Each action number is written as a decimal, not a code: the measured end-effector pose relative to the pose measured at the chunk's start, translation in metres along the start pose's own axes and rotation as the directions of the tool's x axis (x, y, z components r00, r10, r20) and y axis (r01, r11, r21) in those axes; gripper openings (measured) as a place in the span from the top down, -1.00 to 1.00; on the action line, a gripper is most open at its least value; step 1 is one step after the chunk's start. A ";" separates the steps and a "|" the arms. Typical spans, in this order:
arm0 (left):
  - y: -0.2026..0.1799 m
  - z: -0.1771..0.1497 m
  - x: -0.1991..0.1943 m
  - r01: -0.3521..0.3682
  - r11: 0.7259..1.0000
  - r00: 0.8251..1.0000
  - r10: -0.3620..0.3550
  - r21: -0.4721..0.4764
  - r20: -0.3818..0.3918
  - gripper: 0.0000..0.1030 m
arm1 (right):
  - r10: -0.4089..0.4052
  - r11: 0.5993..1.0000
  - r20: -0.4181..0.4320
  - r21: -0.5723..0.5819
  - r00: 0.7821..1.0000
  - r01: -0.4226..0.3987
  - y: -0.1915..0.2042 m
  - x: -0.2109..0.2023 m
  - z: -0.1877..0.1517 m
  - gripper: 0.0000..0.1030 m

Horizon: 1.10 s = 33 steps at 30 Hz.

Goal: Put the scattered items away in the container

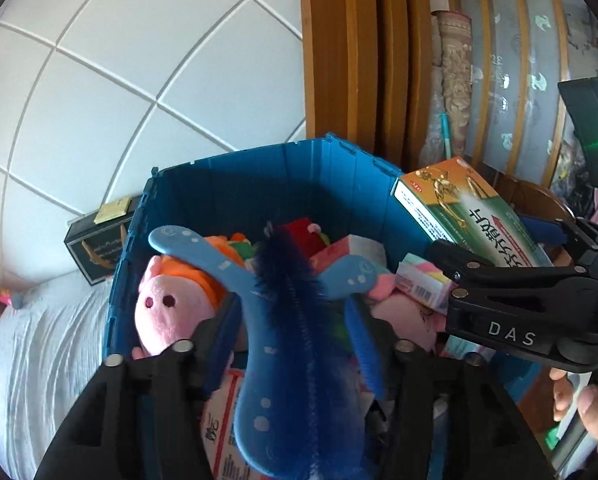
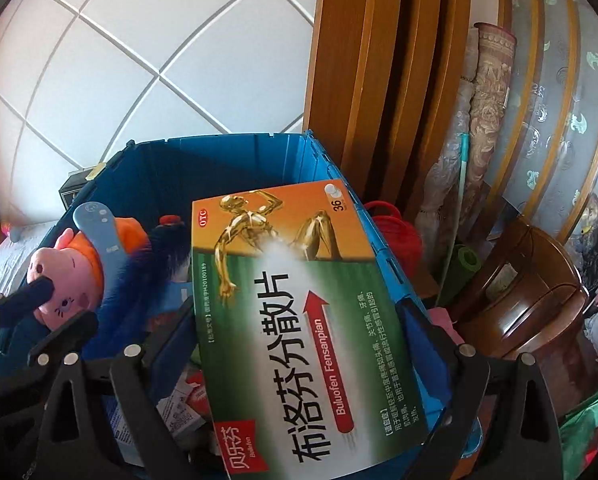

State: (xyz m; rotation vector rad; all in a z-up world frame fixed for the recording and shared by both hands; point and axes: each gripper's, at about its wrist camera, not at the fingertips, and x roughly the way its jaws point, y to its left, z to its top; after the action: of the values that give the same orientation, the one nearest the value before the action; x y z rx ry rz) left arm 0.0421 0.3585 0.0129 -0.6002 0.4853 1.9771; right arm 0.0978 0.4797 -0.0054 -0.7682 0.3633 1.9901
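Observation:
A blue plastic crate holds a pink pig plush, small boxes and other toys. My left gripper is shut on a blue toy with a dark blue furry ridge, held over the crate; the toy also shows in the right wrist view. My right gripper is shut on a green and orange medicine box above the crate's right side. That box and right gripper show at the right of the left wrist view.
A white bed cover lies left of the crate, with a black box behind it. Wooden boards, rolled fabric and a brown wooden stool stand to the right. White tiled wall behind.

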 end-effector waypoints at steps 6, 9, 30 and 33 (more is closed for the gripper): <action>0.006 0.001 -0.001 -0.013 1.000 1.000 0.013 -0.008 -0.004 -0.49 | -0.003 1.000 0.004 0.027 1.000 0.003 -0.007 0.001 0.002 -0.92; 0.014 0.000 -0.003 -0.017 1.000 1.000 0.017 -0.022 -0.004 -0.55 | -0.009 0.999 0.005 0.040 1.000 0.009 -0.006 -0.001 0.003 -0.95; 0.207 -0.066 -0.082 -0.047 0.996 0.996 0.053 -0.071 0.075 -0.99 | 0.007 0.995 0.192 0.100 0.981 -0.027 0.183 -0.114 -0.015 -1.00; 0.249 -0.092 -0.097 -0.079 0.993 0.996 0.083 -0.086 0.042 -0.99 | 0.029 0.994 0.200 0.099 0.979 -0.050 0.228 -0.139 -0.036 -1.00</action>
State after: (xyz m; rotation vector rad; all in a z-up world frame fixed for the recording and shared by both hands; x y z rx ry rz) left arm -0.1217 0.1286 0.0182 -0.5948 0.4055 2.0922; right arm -0.0331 0.2502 0.0449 -0.4960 0.3632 2.0470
